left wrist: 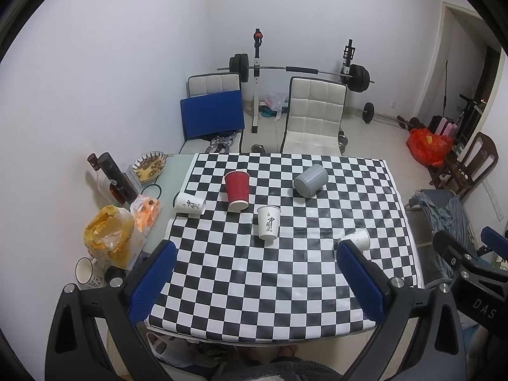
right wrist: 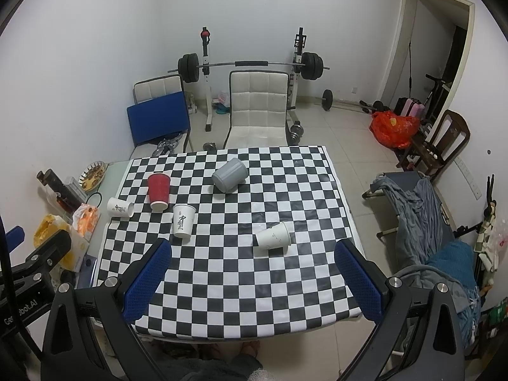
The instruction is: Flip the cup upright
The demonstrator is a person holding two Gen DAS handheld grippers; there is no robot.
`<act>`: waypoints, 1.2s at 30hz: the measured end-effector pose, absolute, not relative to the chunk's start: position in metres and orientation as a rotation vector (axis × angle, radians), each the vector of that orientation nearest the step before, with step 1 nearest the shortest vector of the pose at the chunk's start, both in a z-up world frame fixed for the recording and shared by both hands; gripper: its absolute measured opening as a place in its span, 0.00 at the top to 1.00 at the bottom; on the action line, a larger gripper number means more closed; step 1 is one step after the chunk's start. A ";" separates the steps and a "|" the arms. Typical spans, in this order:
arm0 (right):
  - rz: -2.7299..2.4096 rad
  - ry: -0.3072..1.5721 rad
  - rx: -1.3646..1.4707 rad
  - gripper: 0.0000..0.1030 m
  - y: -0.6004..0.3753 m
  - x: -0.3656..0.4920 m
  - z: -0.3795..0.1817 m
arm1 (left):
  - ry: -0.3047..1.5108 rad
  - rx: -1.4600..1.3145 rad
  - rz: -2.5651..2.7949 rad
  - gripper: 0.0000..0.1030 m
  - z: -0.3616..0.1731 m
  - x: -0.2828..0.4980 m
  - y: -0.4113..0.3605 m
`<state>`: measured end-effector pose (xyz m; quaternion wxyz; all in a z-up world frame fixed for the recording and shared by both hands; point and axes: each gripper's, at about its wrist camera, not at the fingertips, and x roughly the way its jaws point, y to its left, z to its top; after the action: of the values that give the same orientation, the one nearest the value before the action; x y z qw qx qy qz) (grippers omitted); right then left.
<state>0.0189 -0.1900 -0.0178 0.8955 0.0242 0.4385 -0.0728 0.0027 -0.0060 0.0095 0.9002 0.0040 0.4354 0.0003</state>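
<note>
Several cups sit on the checkered tablecloth (left wrist: 285, 285) (right wrist: 241, 289). A red cup (left wrist: 237, 190) (right wrist: 158, 191) and a white printed cup (left wrist: 268, 226) (right wrist: 183, 221) stand upright. A grey cup (left wrist: 310, 179) (right wrist: 229, 174) lies on its side. A white cup (left wrist: 190, 203) (right wrist: 120, 207) lies at the left edge. Another white cup (left wrist: 357, 239) (right wrist: 273, 235) lies near the right. My left gripper (left wrist: 255, 250) is open and empty above the near table edge. My right gripper (right wrist: 252, 247) is open and empty, just short of the right white cup.
Bottles (left wrist: 111, 176), a bowl (left wrist: 149, 165), snack bags (left wrist: 109, 238) and a mug (left wrist: 86, 271) crowd the table's left strip. Two chairs (left wrist: 312, 119) and a barbell rack (left wrist: 298, 70) stand behind. A cot with clothes (right wrist: 422, 222) is on the right.
</note>
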 end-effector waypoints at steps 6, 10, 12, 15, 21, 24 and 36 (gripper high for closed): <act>-0.150 0.906 0.051 0.00 -0.188 0.024 -0.014 | 0.899 0.008 -0.002 0.00 0.012 0.003 -0.006; -0.151 0.905 0.051 0.00 -0.188 0.024 -0.013 | 0.897 0.007 -0.001 0.00 0.012 0.002 -0.006; -0.151 0.905 0.051 0.00 -0.188 0.024 -0.013 | 0.897 0.007 -0.002 0.00 0.012 0.002 -0.006; -0.150 0.906 0.051 0.00 -0.187 0.025 -0.012 | 0.895 0.003 -0.002 0.00 0.014 0.002 -0.007; -0.150 0.903 0.051 0.00 -0.187 0.023 -0.012 | 0.892 0.003 -0.001 0.00 0.015 0.001 -0.007; -0.149 0.902 0.050 0.00 -0.187 0.023 -0.012 | 0.892 0.002 -0.001 0.00 0.014 0.001 -0.007; -0.150 0.901 0.050 0.00 -0.186 0.022 -0.011 | 0.893 0.002 -0.003 0.00 0.015 0.001 -0.007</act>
<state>0.0222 -0.1857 -0.0114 0.8973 0.0241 0.4348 -0.0723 0.0013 -0.0069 0.0149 0.9020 0.0009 0.4318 -0.0015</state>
